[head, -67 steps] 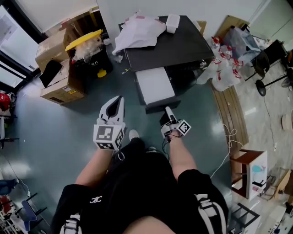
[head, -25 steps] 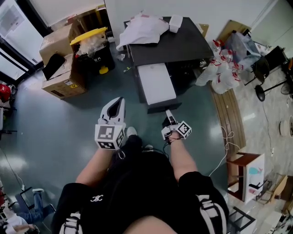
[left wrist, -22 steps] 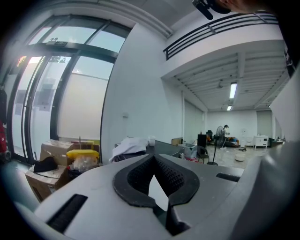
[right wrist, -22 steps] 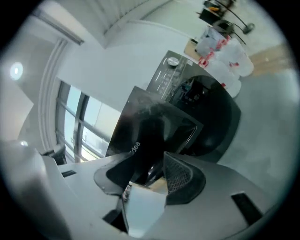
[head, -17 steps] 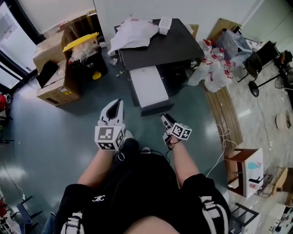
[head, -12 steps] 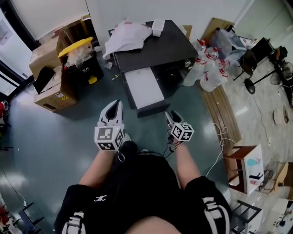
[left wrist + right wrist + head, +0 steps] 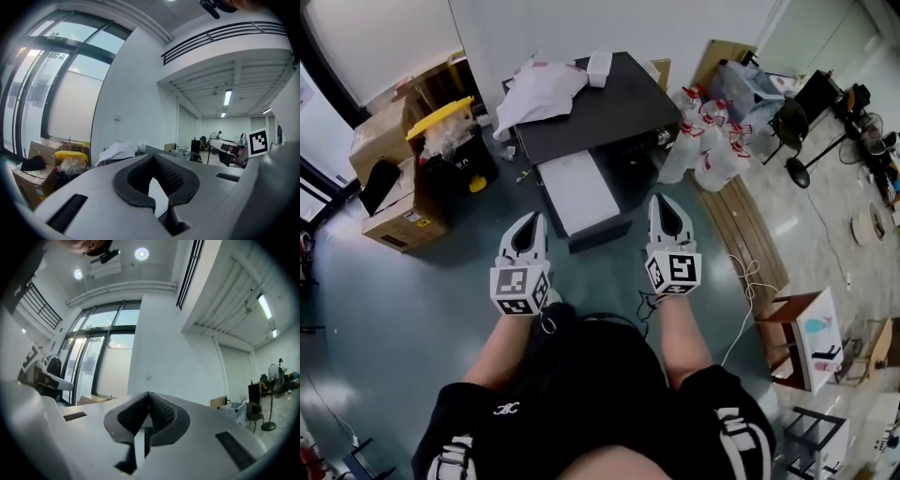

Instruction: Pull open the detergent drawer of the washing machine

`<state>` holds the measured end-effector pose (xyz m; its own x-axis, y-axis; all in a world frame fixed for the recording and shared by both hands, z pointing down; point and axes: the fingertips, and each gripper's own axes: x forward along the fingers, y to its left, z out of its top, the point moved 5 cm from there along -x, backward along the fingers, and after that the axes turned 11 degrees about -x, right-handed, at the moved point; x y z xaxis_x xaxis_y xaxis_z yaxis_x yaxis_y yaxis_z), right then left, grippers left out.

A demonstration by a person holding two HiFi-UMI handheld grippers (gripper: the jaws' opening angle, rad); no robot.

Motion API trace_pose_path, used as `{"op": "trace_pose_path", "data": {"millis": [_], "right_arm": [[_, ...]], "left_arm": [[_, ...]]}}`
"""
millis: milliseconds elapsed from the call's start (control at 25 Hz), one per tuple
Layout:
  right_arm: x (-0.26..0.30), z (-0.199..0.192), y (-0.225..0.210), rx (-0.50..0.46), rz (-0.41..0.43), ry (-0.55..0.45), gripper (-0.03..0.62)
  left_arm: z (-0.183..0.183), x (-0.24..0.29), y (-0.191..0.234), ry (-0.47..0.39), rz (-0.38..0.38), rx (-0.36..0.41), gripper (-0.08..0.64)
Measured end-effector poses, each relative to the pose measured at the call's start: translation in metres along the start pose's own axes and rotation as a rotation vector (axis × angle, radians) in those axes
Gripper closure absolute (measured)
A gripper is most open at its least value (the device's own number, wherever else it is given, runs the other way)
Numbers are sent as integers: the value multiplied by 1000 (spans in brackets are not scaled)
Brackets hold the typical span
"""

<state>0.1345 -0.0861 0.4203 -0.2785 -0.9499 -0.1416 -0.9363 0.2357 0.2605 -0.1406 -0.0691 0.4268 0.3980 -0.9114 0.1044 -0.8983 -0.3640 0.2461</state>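
Before us the dark-topped washing machine stands on the floor. Its white detergent drawer juts out toward us, between our tools. Our left tool is closed and empty. Our right tool has just been closing, with nothing between its jaws.

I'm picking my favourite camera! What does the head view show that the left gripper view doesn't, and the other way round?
Only the head view: the person's legs, the wooden boards on the floor and the white cable beside them.
Only the left gripper view: the tall windows and the ceiling lamps.
Both: the left gripper with its jaws together, the yellow lid, the cardboard box and the white cloth.
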Motion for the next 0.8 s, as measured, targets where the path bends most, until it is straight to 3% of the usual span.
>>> {"op": "trace_pose_path", "data": {"millis": [80,240,800], "right_arm": [[0,22,-1,-21,3,-51,589],[3,40,4,-47,-2,-55,589],[20,46,8,-49,-20,-53,589]], "left_arm": [[6,2,-6,-10,-10,12,558],[12,7,-13,-24,-29,34,558],[27,23,-12,-38,-36,54,558]]}}
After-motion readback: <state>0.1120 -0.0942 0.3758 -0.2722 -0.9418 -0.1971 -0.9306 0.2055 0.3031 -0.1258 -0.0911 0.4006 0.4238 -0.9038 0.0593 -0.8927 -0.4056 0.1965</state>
